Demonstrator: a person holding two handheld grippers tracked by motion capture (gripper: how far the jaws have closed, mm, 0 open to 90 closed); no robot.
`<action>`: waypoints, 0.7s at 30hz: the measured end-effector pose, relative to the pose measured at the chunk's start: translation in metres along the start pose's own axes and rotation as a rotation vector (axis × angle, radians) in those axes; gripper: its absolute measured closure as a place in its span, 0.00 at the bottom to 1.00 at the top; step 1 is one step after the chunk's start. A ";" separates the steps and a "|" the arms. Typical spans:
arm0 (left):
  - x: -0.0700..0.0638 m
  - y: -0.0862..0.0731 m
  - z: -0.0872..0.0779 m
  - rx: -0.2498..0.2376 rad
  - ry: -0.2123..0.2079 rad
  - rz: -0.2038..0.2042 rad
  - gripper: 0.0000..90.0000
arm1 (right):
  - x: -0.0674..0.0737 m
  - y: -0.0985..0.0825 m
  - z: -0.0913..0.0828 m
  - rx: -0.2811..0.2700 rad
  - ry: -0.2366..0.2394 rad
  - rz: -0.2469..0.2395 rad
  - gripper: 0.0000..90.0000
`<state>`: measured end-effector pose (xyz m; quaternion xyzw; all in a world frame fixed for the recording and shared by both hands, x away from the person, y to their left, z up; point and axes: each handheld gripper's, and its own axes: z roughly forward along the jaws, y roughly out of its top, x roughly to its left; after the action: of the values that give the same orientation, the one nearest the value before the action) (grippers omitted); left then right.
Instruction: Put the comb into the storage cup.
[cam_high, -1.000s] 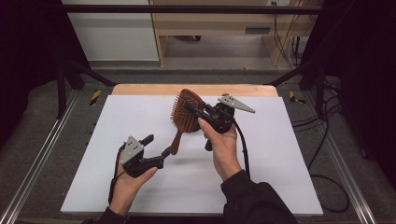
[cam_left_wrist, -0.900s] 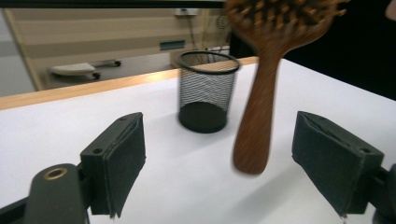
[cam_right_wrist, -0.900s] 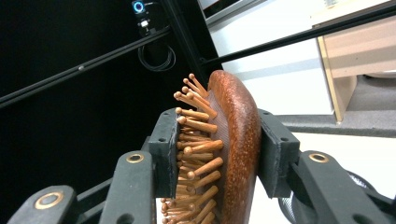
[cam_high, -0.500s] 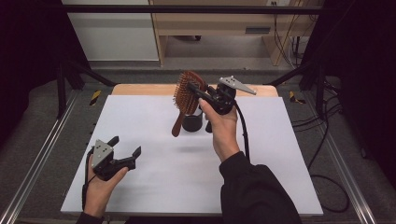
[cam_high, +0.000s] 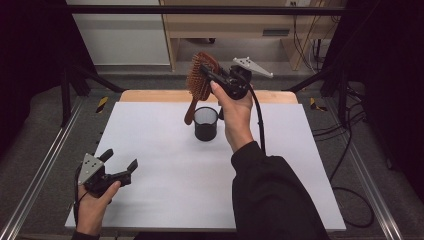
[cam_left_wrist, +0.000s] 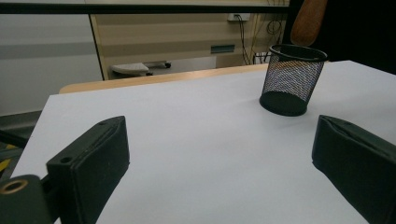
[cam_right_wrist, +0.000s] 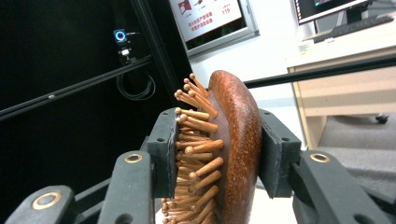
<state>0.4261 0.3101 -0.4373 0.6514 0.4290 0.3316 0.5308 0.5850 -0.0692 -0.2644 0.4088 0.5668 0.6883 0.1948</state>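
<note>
1. A person is sitting at a white table (cam_high: 165, 150), holding a two-jaw gripper in each hand
2. The right gripper (cam_high: 212, 76) is being held up above the far middle of the table, its jaws clamping the head of a wooden brush (cam_high: 199, 75)
3. In the right gripper view, one pad is pressing on the brush's (cam_right_wrist: 233, 154) smooth brown back and the other on its wooden bristles
4. The brush is hanging in the air with its head up and its handle pointing down, tilted; the handle's end is lying just beside the rim of a black mesh cup (cam_high: 206, 123) in the high view
5. The cup is standing upright on the table, near the far edge, with the right hand (cam_high: 236, 117) just beside it
6. The left gripper (cam_high: 120, 161) is hovering low over the near left corner of the table, well apart from the cup
7. Its jaws have just been opening and are now standing wide apart with nothing between them
8. In the left gripper view, the cup (cam_left_wrist: 292, 79) is showing ahead on the bare table, with the brush handle's end (cam_left_wrist: 308, 21) above it
</note>
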 end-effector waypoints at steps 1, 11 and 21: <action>0.001 0.000 0.000 -0.005 0.003 -0.005 0.05 | -0.001 0.003 0.002 -0.002 -0.005 -0.007 0.61; 0.001 -0.001 0.002 -0.004 -0.002 -0.004 0.05 | -0.017 0.017 0.017 -0.029 -0.056 -0.044 0.61; 0.002 -0.001 0.001 -0.007 0.000 0.004 0.05 | -0.032 0.016 0.016 -0.049 -0.097 -0.044 0.61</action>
<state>0.4279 0.3119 -0.4386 0.6502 0.4266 0.3342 0.5326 0.6198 -0.0872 -0.2600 0.4242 0.5484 0.6769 0.2471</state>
